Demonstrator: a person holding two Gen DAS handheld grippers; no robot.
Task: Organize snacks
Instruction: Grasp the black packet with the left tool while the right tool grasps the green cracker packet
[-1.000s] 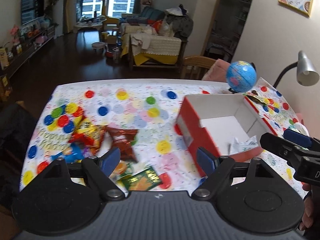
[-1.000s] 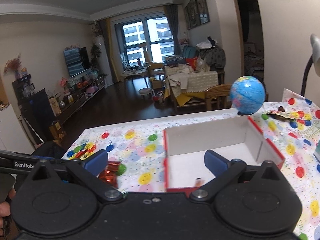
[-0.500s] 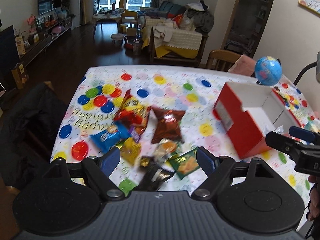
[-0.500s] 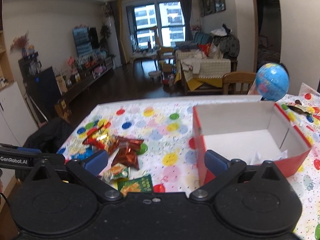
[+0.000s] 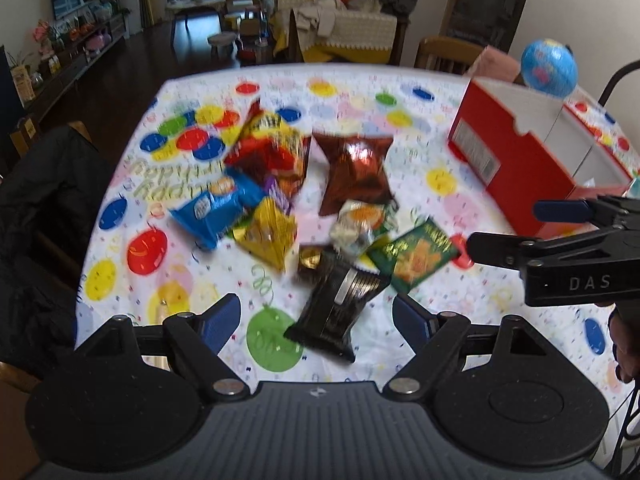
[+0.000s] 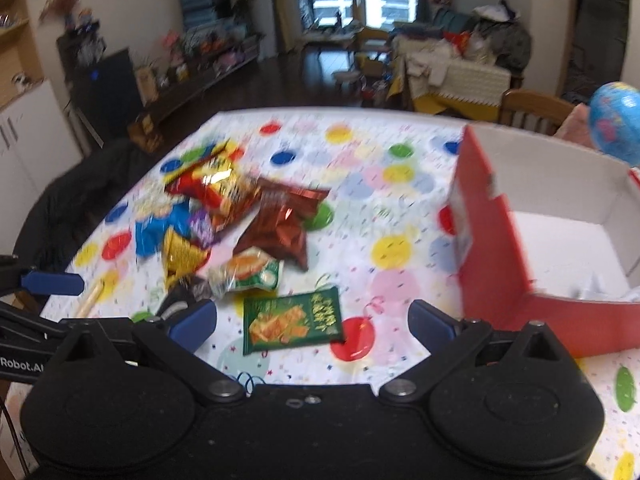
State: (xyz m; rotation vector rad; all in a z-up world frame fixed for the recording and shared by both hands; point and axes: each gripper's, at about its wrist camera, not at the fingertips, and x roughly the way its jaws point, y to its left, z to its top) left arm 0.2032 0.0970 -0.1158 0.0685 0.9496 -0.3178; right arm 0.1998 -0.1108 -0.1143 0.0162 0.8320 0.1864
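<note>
Several snack packets lie piled on the dotted tablecloth: a brown packet (image 5: 356,172) (image 6: 280,224), a blue one (image 5: 212,208), a gold one (image 5: 268,232) and a red-yellow one (image 5: 272,148). My left gripper (image 5: 316,320) is open above a black packet (image 5: 340,300). My right gripper (image 6: 312,320) (image 5: 516,228) is open too, with a green packet (image 6: 292,320) (image 5: 416,256) lying on the table below its fingers. Neither gripper touches a packet. The red box (image 5: 520,160) (image 6: 492,248) stands open at the right, with white paper inside.
A blue globe (image 5: 550,66) (image 6: 616,120) stands behind the box beside a lamp stem (image 5: 616,76). A black jacket (image 5: 40,220) hangs over a chair at the table's left edge. A wooden chair (image 5: 444,54) is at the far side.
Both grippers have sunk toward the table and tipped downward, so the snack pile has come closer and fills the middle of both views. Both stay open and empty.
</note>
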